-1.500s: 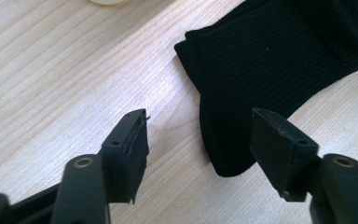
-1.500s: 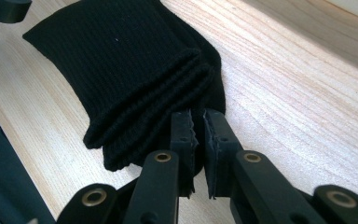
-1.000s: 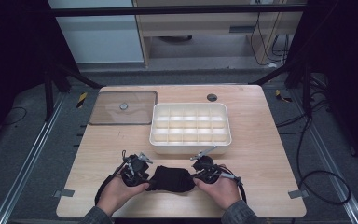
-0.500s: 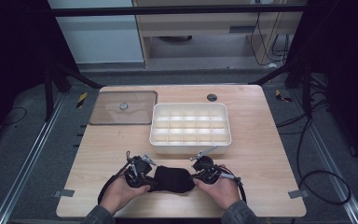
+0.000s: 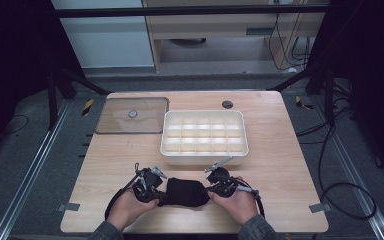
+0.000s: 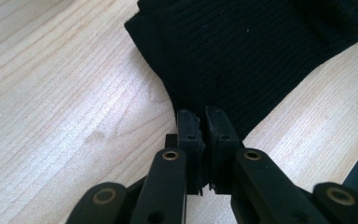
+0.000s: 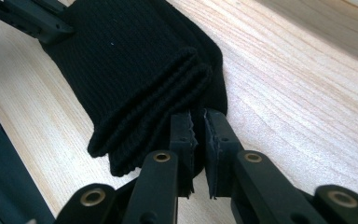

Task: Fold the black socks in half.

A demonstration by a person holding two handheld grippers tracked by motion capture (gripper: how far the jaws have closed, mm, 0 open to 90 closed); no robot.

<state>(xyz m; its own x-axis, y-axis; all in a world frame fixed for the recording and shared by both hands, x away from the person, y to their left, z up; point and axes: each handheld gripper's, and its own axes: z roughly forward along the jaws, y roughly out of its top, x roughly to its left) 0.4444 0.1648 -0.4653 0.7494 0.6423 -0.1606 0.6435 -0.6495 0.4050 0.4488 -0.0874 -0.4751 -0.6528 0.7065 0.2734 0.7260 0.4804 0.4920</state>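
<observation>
A: Lying at the 6 o'clock edge of the light wooden table (image 5: 290,165), the folded black ribbed knit cloth (image 5: 186,192) sits between both hands, right?

B: Yep. The left gripper (image 6: 203,122) has just been closing and now pinches the cloth's edge. The right gripper (image 7: 198,125) is clamped on the other end. The white compartment tray (image 5: 204,157) sits at 12 o'clock from the cloth.
</observation>
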